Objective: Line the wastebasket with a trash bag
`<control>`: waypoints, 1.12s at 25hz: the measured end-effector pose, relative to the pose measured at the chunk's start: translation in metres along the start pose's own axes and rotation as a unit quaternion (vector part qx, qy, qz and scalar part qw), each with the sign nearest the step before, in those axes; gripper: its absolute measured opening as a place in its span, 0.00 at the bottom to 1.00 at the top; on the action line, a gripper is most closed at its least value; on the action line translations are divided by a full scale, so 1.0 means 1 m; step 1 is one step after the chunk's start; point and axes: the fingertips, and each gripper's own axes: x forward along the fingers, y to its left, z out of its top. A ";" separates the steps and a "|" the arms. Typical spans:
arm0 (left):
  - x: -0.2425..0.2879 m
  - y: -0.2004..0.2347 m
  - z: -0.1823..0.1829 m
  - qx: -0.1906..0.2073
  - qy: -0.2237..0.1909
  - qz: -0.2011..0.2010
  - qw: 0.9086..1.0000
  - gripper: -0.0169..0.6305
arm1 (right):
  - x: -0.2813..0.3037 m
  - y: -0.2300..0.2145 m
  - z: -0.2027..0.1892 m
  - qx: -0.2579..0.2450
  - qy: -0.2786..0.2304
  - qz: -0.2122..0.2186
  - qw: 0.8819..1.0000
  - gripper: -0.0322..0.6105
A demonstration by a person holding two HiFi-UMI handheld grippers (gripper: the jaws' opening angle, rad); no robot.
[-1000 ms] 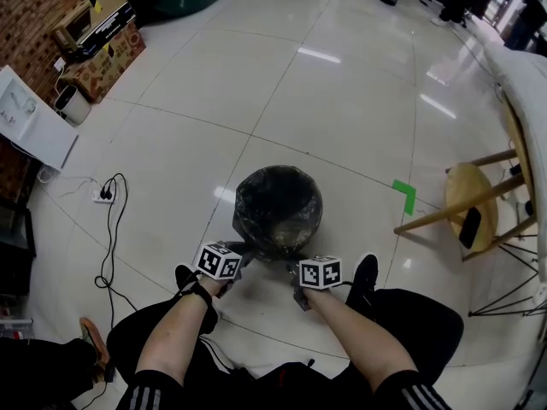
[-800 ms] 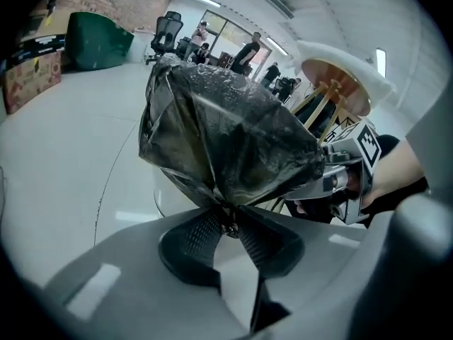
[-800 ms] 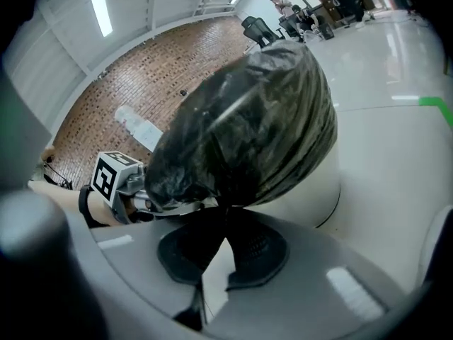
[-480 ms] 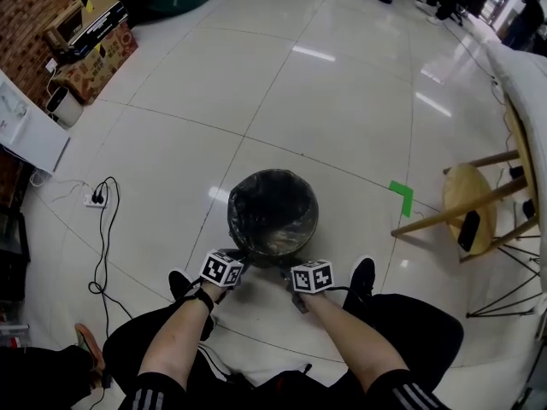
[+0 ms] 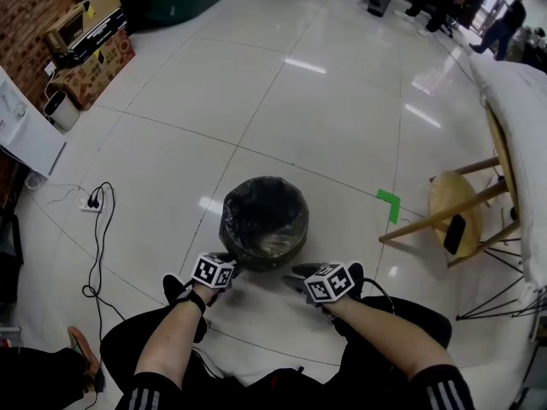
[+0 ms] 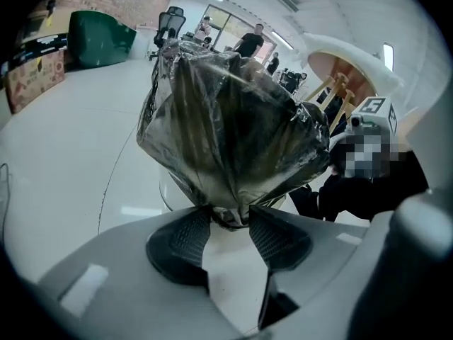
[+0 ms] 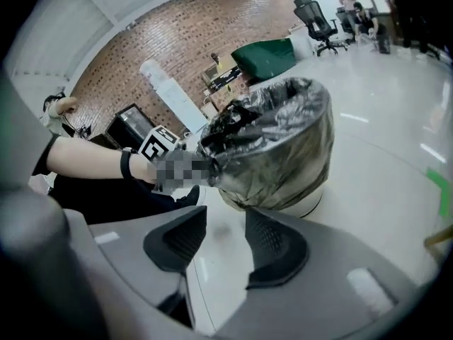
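Covering wastebasket (image 7: 315, 205), black trash bag (image 5: 265, 220)

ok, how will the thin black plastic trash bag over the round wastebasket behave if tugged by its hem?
Thin black plastic trash bag: probably floppy, since its skirt hangs in creased folds. Glossy film, so likely slippery. Round wastebasket stands free on the shiny tiled floor; a hard tug might slide or tip it.
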 end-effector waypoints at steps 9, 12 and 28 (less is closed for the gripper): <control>-0.049 0.009 0.014 -0.001 -0.002 0.020 1.000 0.34 | -0.078 0.006 0.138 -0.124 -0.113 -0.058 0.984 0.30; -0.055 0.014 0.010 -0.009 0.002 0.027 1.000 0.34 | -0.057 0.014 0.170 -0.189 -0.060 -0.060 0.978 0.25; -0.024 0.018 0.035 -0.031 -0.049 0.008 0.998 0.34 | 0.139 -0.026 0.150 -0.275 0.160 -0.029 0.947 0.17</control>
